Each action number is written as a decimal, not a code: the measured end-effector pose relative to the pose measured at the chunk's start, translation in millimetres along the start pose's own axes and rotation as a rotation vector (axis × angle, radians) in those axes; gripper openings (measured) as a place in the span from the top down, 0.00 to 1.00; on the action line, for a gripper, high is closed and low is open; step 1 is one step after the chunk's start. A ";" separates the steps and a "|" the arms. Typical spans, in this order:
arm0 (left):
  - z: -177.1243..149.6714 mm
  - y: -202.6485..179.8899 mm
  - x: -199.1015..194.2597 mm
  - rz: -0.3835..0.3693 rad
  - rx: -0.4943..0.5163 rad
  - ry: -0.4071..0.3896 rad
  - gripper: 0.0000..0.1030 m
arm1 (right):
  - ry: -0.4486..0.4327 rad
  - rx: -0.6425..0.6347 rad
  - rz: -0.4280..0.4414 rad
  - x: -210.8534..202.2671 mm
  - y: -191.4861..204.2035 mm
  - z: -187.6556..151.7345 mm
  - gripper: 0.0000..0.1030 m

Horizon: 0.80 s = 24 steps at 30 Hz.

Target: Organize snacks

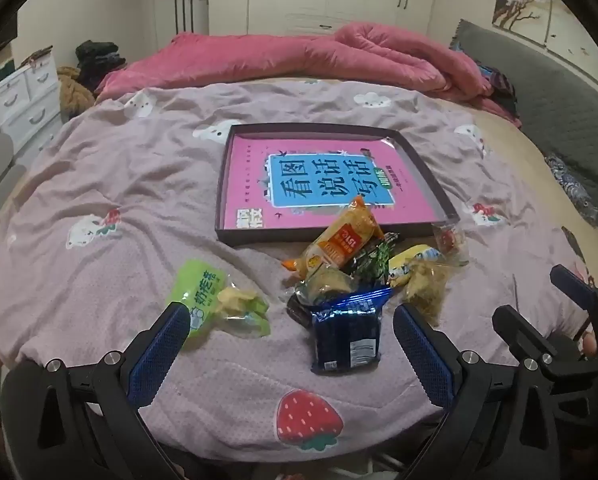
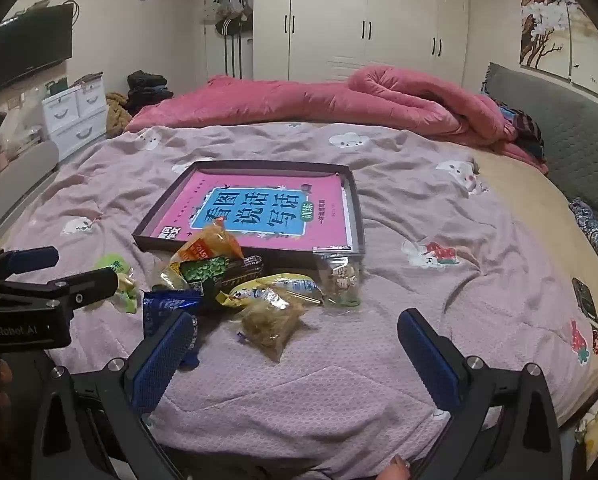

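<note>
Left gripper [image 1: 291,332] wide open, blue-padded fingers [image 1: 167,340] apart at the lower edge of the left wrist view, nothing between the pads but bedspread and the near end of a dark blue packet [image 1: 345,332]. Right gripper [image 2: 295,344] likewise spread wide at the bottom of the right wrist view, empty, aimed down toward a clear bag of brownish snack [image 2: 273,324] just beyond the tips.

Further out, at frame centre: a loose heap of snacks on the pink bedspread [image 1: 99,184], with an orange packet [image 1: 339,244] leaning on the near rim of the tray, a dark green packet [image 2: 211,270], a yellow packet [image 2: 275,286] and a small clear pouch [image 2: 341,280] at the heap's right. Apart from the heap, toward the lower left of the left wrist view, a light green packet [image 1: 203,296] by the left finger.

Beyond the heap, a shallow dark tray [image 1: 224,184] with a pink book [image 1: 251,168] lying inside; no snack in it yet.

Judged as the very start: nothing grasped, sorting not begun. Next move probably calls for lowering onto one packet at the heap's near edge, the blue one for the left or the clear bag for the right, closing across its narrow width, then lifting clear without dragging neighbours, likely toward the tray.
</note>
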<state>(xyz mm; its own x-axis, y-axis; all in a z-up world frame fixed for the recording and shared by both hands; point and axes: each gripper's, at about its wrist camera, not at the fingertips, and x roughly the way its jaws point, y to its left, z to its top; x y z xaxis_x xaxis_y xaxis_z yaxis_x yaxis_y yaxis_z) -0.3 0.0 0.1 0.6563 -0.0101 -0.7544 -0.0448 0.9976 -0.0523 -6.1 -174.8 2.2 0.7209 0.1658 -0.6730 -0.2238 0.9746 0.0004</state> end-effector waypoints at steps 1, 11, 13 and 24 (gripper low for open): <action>-0.4 -0.6 0.0 -0.008 -0.006 -0.001 0.02 | 0.001 0.001 0.000 0.4 -0.3 -0.1 0.00; -1.5 4.4 6.4 -0.038 -0.039 0.050 0.02 | 0.009 0.011 0.007 0.1 -0.5 -1.5 0.00; -1.8 2.0 6.9 -0.035 -0.040 0.052 0.02 | 0.012 0.016 0.010 3.9 -1.7 -1.9 0.00; -3.2 0.5 7.6 -0.043 -0.023 0.053 0.02 | 0.013 0.015 0.009 3.3 -1.5 -0.9 0.00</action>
<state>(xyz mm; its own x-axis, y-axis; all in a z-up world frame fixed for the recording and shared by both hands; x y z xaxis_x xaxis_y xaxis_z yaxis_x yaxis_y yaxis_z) 2.3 0.2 -7.8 0.6174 -0.0572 -0.7846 -0.0350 0.9944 -0.1001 -3.9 -175.8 -0.7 0.7102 0.1730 -0.6824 -0.2203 0.9753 0.0180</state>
